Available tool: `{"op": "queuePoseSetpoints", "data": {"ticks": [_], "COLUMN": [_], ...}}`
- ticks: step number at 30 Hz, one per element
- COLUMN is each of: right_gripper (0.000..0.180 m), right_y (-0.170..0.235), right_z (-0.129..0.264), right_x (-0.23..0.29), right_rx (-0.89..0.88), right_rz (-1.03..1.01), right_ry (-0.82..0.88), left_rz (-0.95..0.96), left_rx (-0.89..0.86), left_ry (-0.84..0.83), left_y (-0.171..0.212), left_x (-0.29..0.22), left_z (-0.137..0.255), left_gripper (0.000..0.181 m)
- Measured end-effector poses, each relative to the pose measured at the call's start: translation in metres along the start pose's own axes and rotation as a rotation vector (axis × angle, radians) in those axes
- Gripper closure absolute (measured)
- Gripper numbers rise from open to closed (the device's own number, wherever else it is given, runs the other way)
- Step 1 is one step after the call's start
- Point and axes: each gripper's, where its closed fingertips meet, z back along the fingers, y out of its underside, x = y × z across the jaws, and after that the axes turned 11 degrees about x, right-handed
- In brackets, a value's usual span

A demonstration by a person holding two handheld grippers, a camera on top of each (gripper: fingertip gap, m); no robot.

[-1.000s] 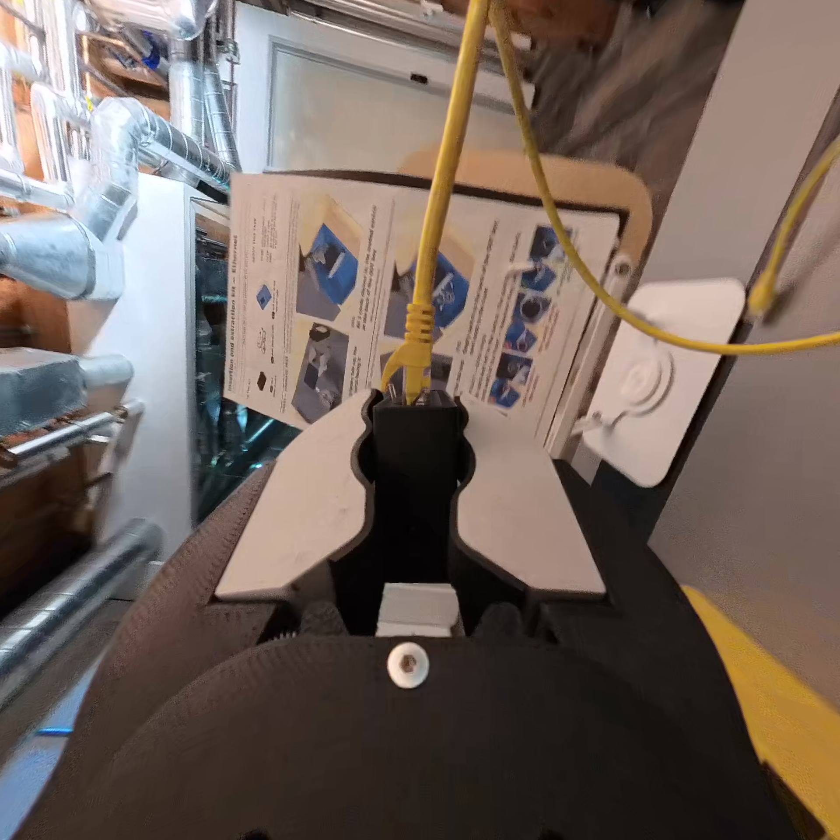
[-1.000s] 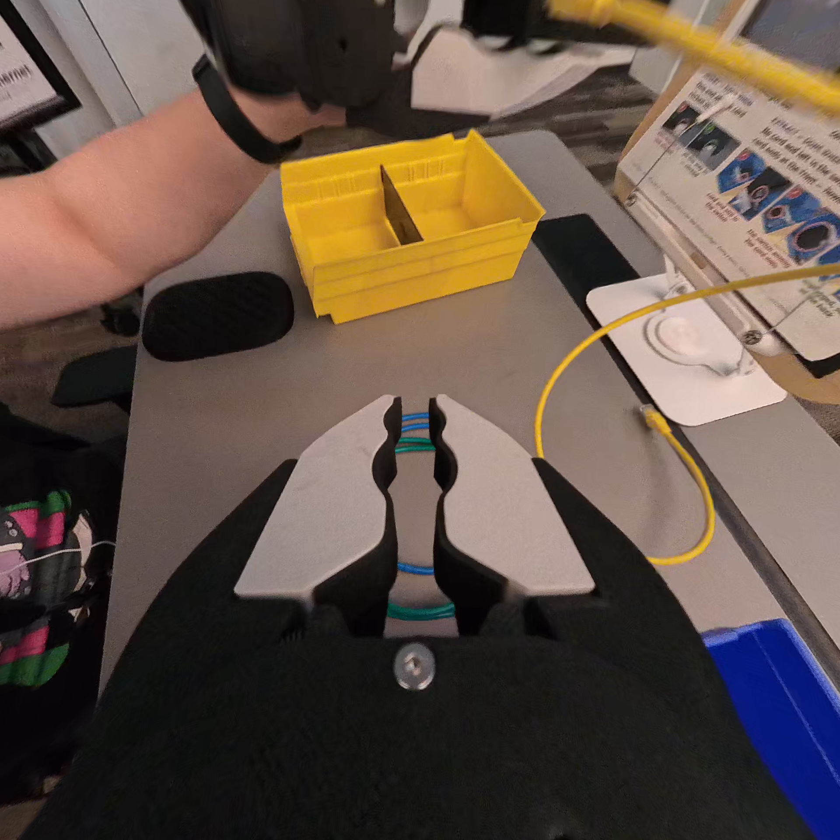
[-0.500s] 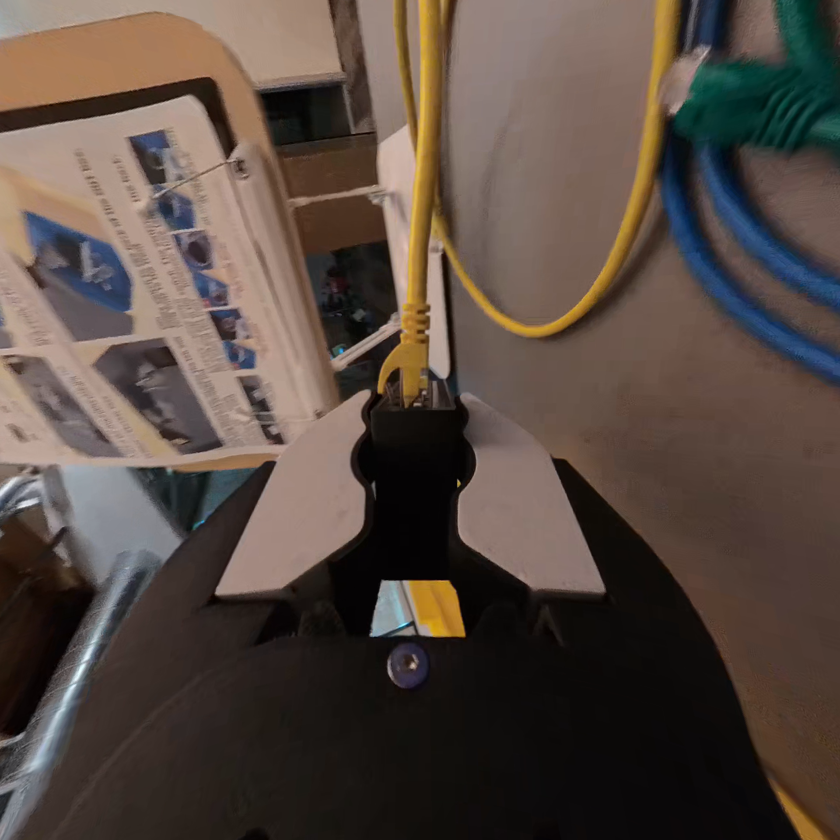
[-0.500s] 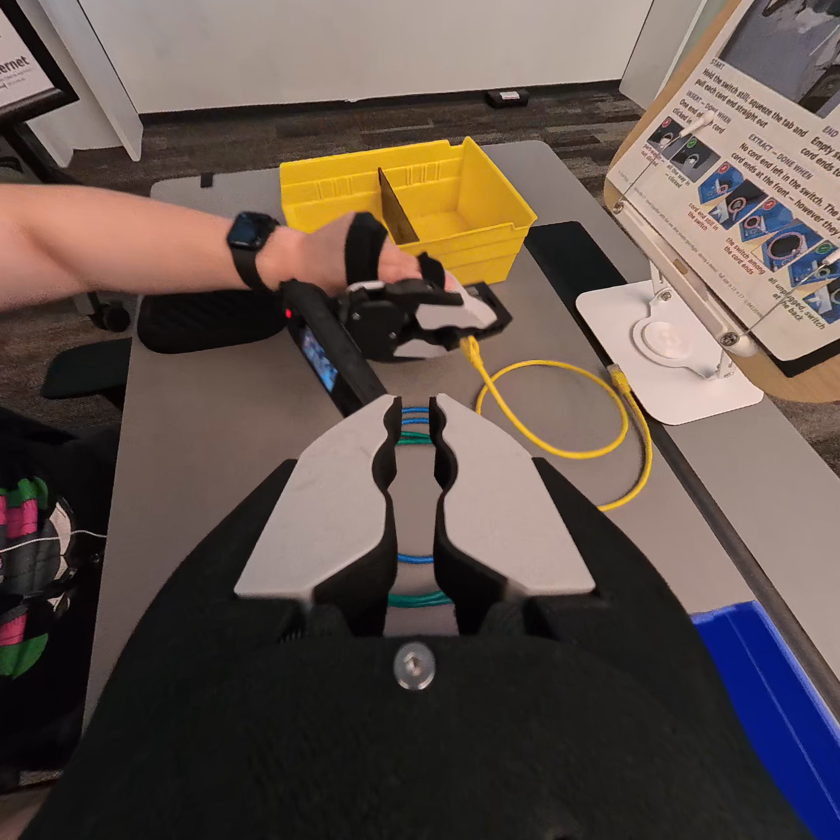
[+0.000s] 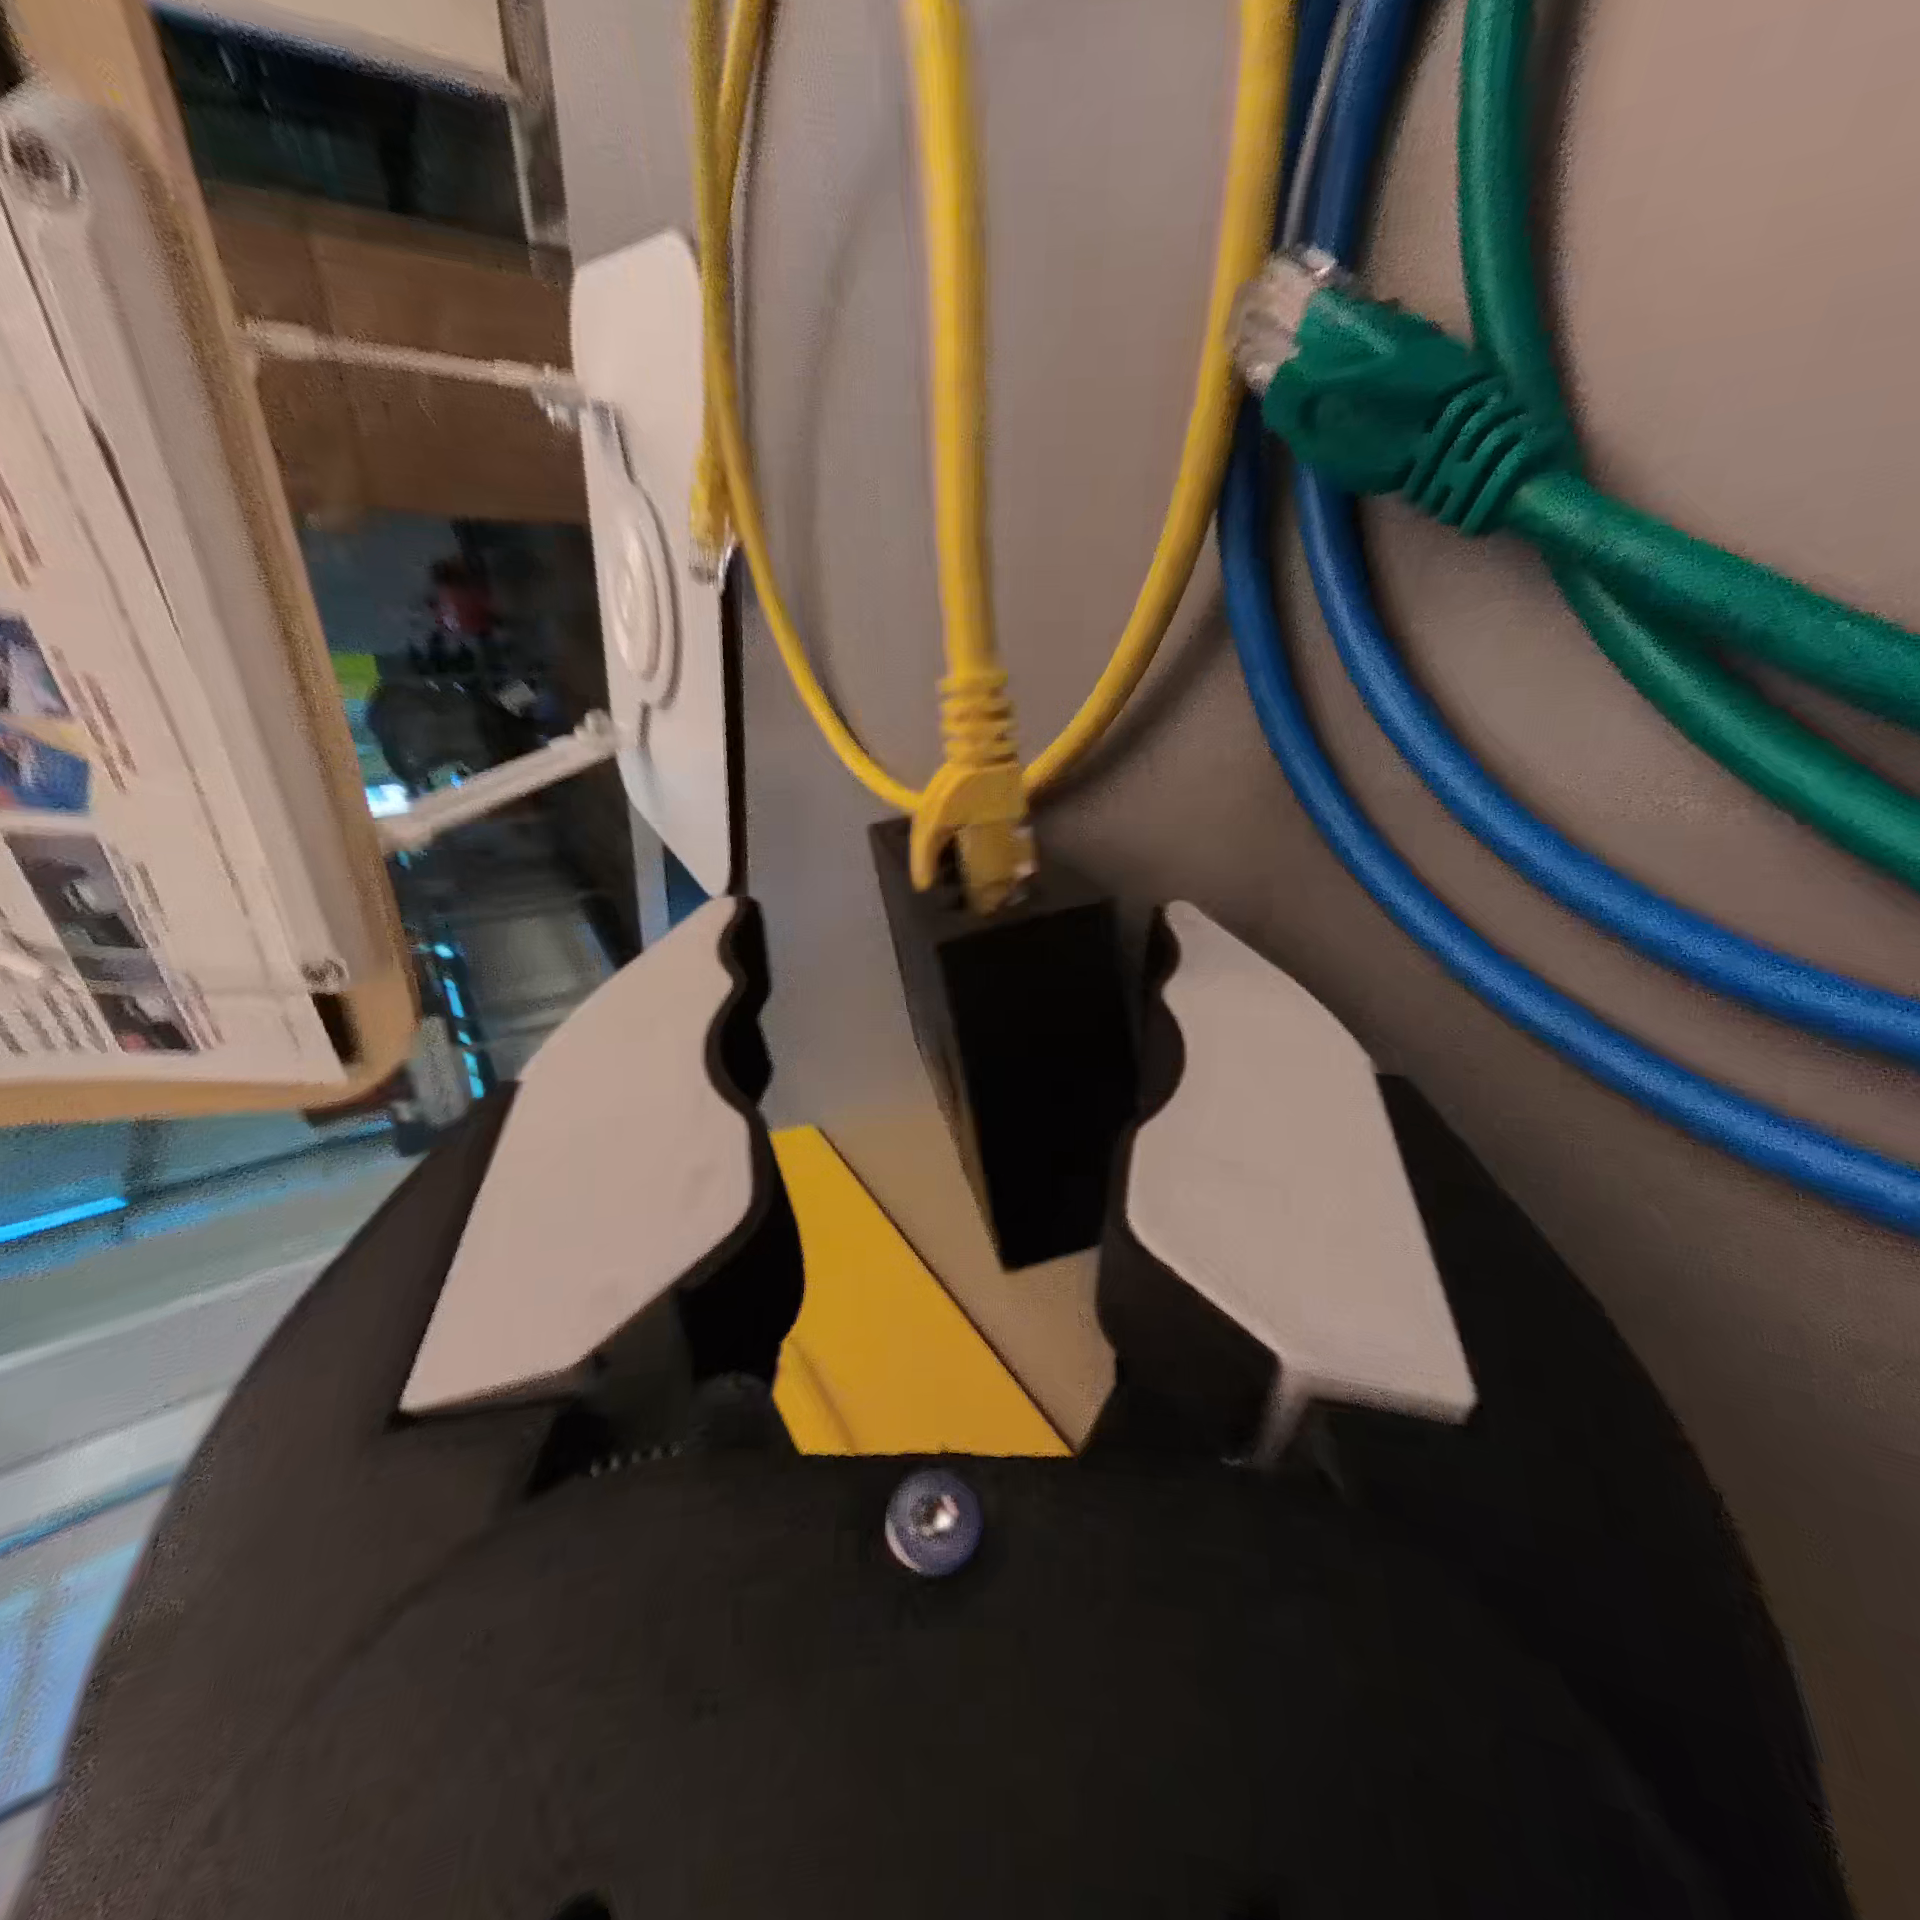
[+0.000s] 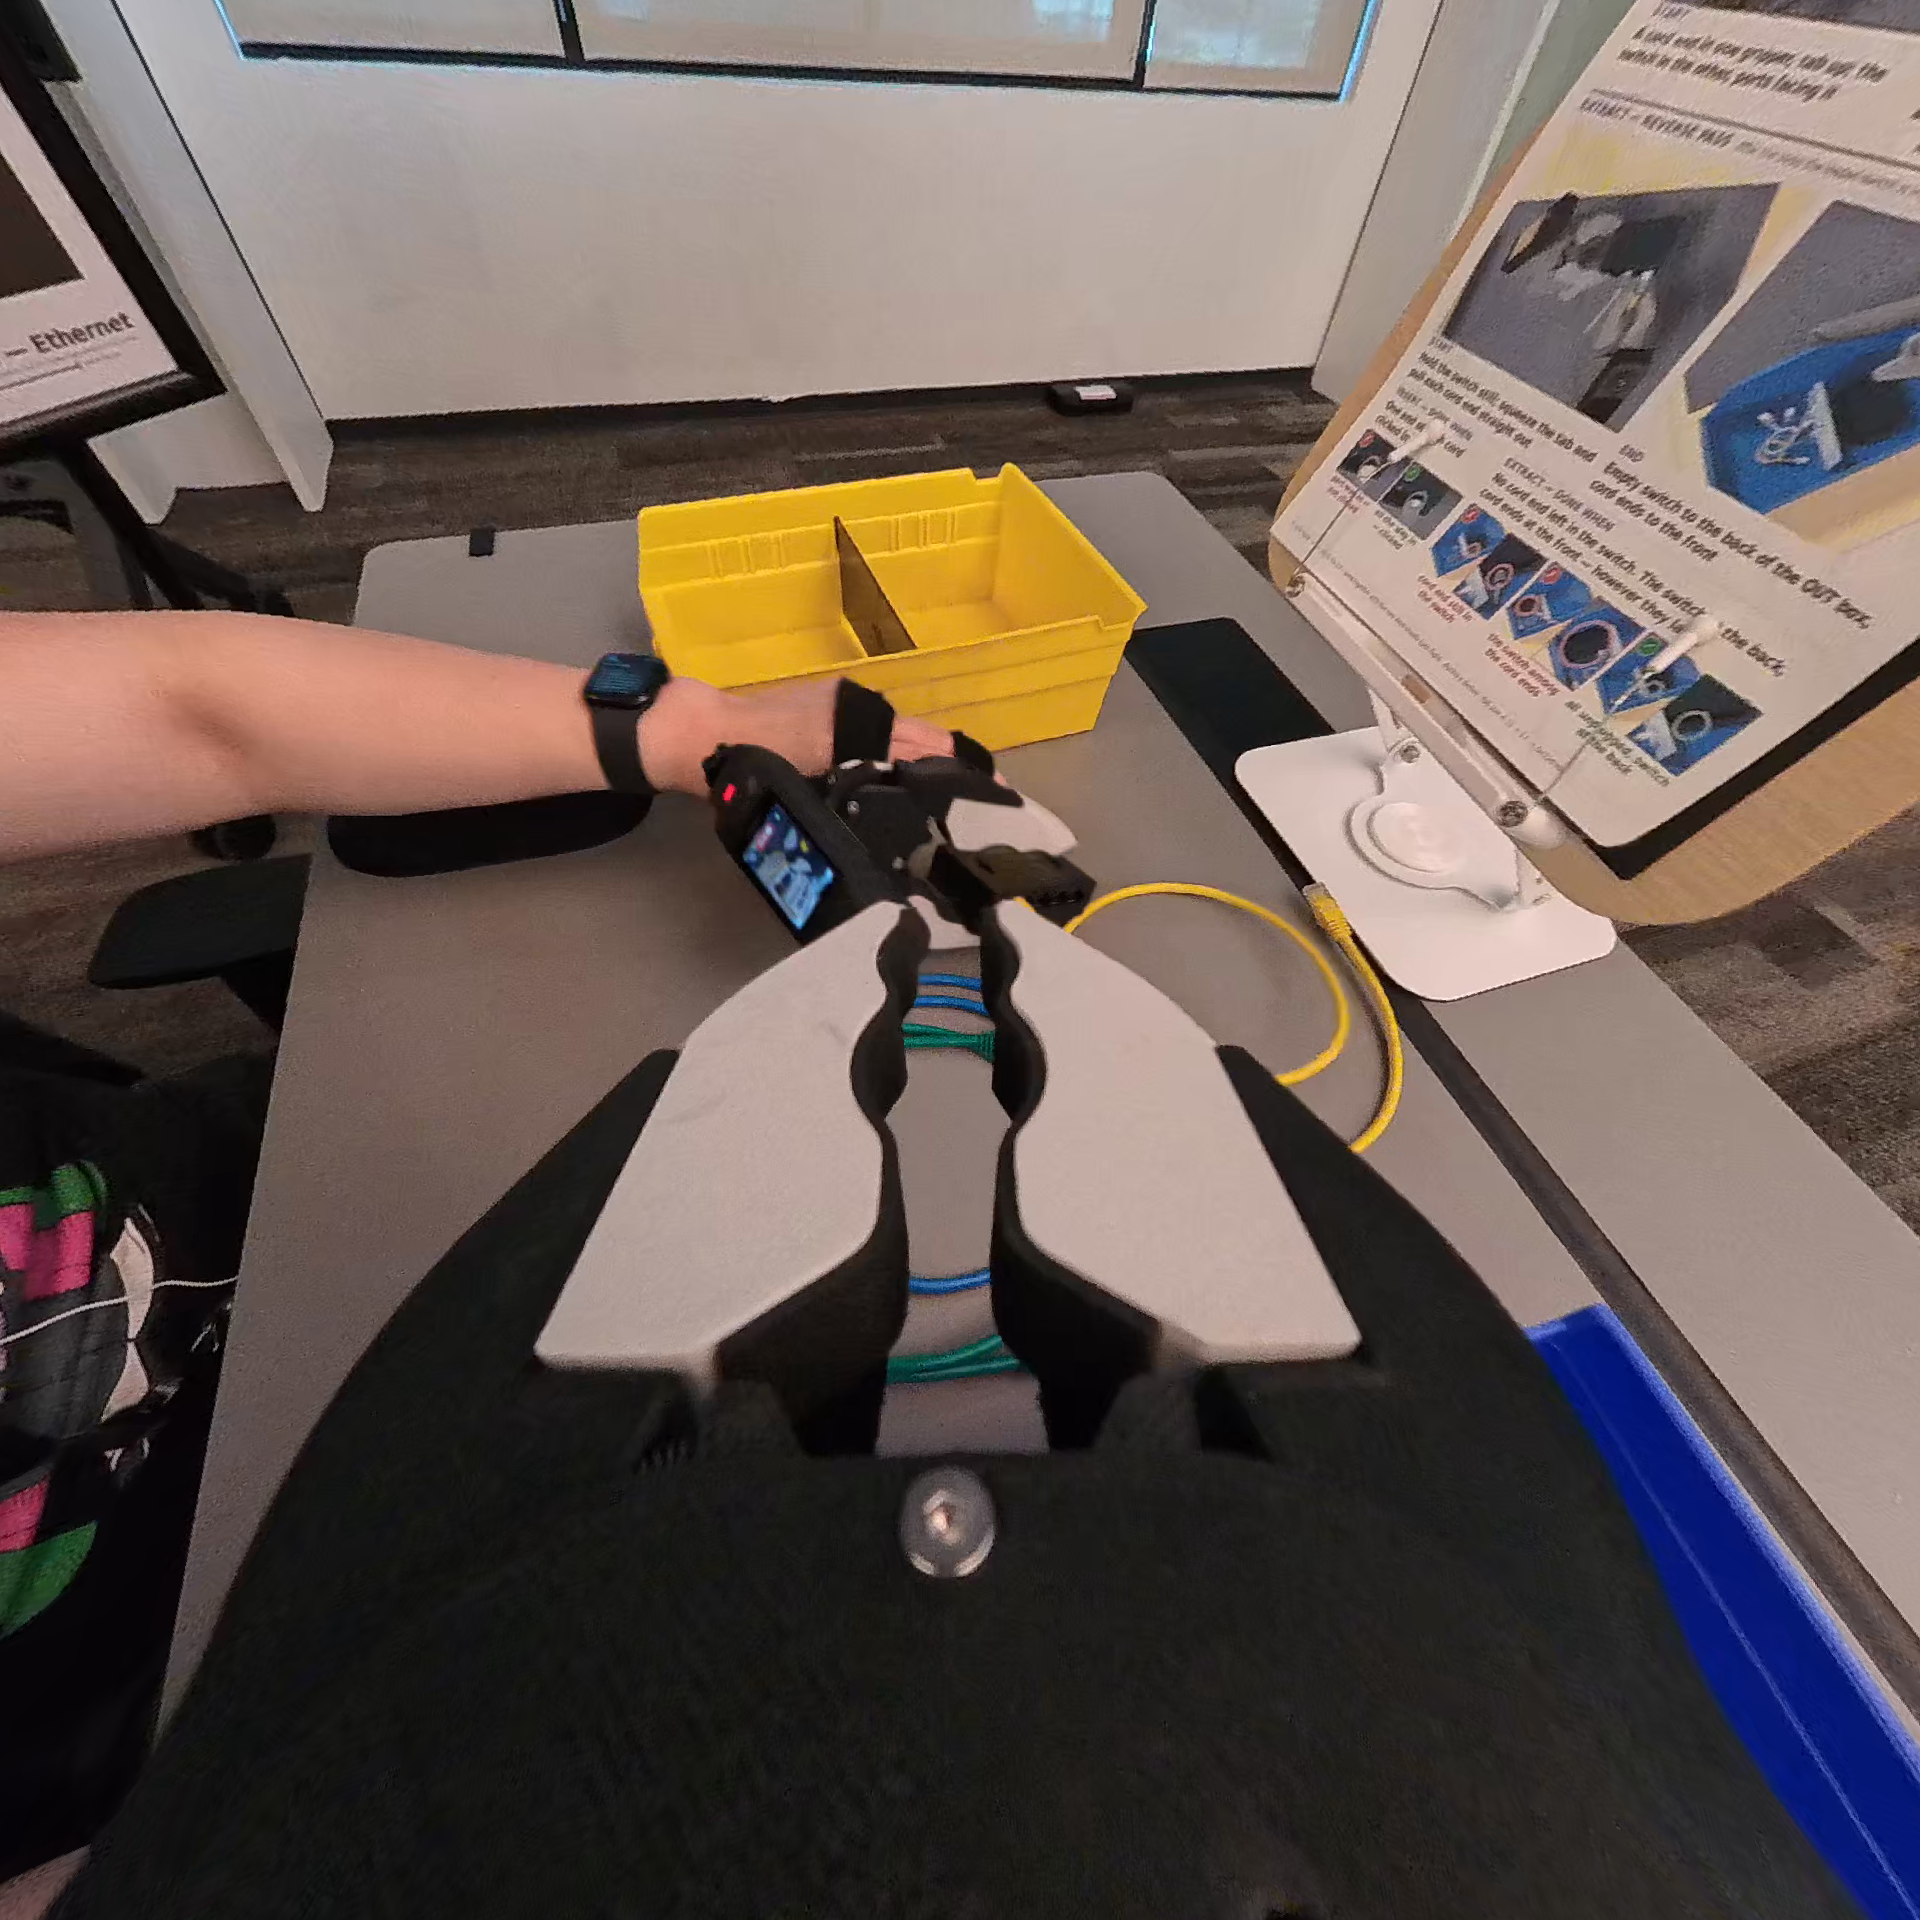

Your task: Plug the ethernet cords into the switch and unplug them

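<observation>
My left gripper, forearm stretched across the bench, lies low with jaws apart around the black switch; its long axis runs forward, yellow cord plugged in front. Right gripper hovers above, jaws nearly together, empty.

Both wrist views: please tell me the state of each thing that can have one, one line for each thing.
Left gripper: open, fingers apart around the switch.
Right gripper: nearly shut, holding nothing, above the cords.
Switch: lying on the table, not gripped.
Yellow cord: one end plugged into the switch, other end free.
Green cord: unplugged.
Blue cord: on the table, ends not seen.
Yellow bin: empty.
</observation>
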Motion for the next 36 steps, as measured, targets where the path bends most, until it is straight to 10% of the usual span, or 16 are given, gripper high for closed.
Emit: {"op": "queuePoseSetpoints", "data": {"ticks": [4,11,23,36], "right_gripper": [0.168,0.168,0.168,0.162], "right_y": [0.000,0.002,0.004,-0.014], "right_z": [0.010,0.010,0.012,-0.044], "right_x": [-0.003,-0.009,-0.011,-0.003], "right_rx": [-0.028,-0.015,-0.009,0.000], "right_rz": [-0.010,-0.015,-0.013,-0.027], "right_ry": [0.014,0.045,0.060,-0.019], "left_rz": [0.178,0.654,0.698,0.879], "left_rx": [-0.055,-0.244,0.101,-0.391], "left_ry": [0.170,0.608,0.761,0.644], "left_y": [0.007,-0.066,-0.070,-0.061], "left_x": [-0.003,-0.010,-0.057,0.074], "left_z": [0.028,0.071,0.026,0.134], "left_gripper": [0.102,0.143,0.148,0.169]}}
